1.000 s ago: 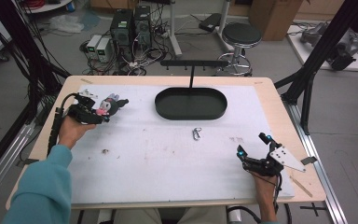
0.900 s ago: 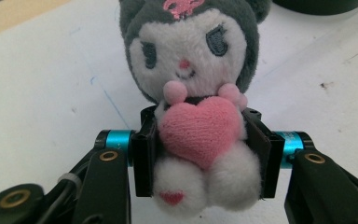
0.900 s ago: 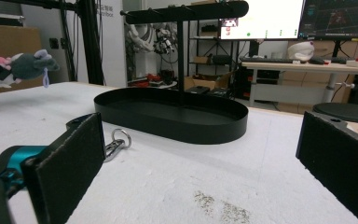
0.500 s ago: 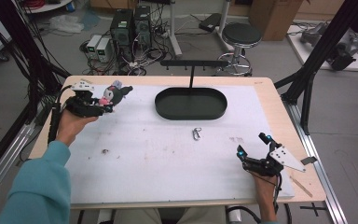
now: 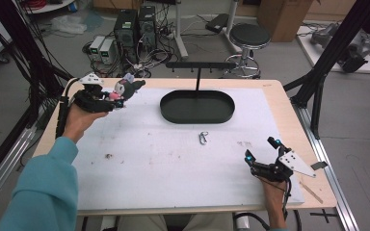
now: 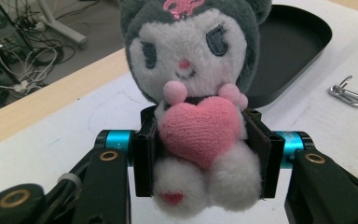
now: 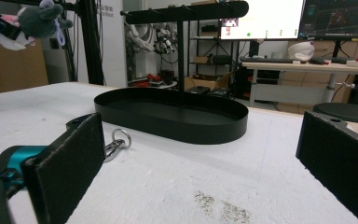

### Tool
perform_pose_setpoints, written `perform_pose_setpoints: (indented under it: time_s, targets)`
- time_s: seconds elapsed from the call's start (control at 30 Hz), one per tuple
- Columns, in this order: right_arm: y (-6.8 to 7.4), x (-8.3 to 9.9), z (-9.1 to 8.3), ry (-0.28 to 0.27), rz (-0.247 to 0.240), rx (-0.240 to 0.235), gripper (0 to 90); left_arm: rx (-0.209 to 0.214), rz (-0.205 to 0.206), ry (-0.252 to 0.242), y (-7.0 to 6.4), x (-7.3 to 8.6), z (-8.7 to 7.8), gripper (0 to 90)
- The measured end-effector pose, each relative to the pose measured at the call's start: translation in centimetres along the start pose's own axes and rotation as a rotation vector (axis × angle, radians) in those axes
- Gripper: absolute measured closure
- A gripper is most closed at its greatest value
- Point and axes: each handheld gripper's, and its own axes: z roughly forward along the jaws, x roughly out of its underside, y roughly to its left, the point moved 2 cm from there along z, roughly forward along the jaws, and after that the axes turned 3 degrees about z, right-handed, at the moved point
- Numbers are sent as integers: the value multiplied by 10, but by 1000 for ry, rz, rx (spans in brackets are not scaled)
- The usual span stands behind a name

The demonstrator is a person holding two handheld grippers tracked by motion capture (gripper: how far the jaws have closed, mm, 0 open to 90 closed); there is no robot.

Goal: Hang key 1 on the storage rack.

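My left gripper is raised over the table's far left corner, shut on a small plush doll with grey ears, a white face and a pink heart. The left gripper view has the plush doll squeezed between both pads at its middle. A black oval tray with a T-shaped hanger stand sits at the far centre. A metal key-ring clasp lies on the white mat in front of the tray. My right gripper rests near the front right, open and empty, pointing at the clasp and tray.
The white mat covers most of the wooden table. Small dark specks lie on the mat at the left. Computers, cables and a stool stand on the floor beyond the far edge.
My left gripper, holding the plush doll, has risen and moved toward the far edge and a little right. The right gripper has stayed in place.
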Motion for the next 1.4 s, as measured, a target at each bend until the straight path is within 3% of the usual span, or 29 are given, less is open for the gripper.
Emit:
perform_pose_setpoints:
  time_s: [0.37,1.03,1.4]
  targets:
    - [0,0,0,1,1,-1,6,32,34,-24,-14,-35,8,532]
    - [-1,0,0,1,-1,1,6,70,76,-19,-29,-73,34,532]
    - [0,0,0,0,4,-1,6,87,76,-29,-37,-97,51,531]
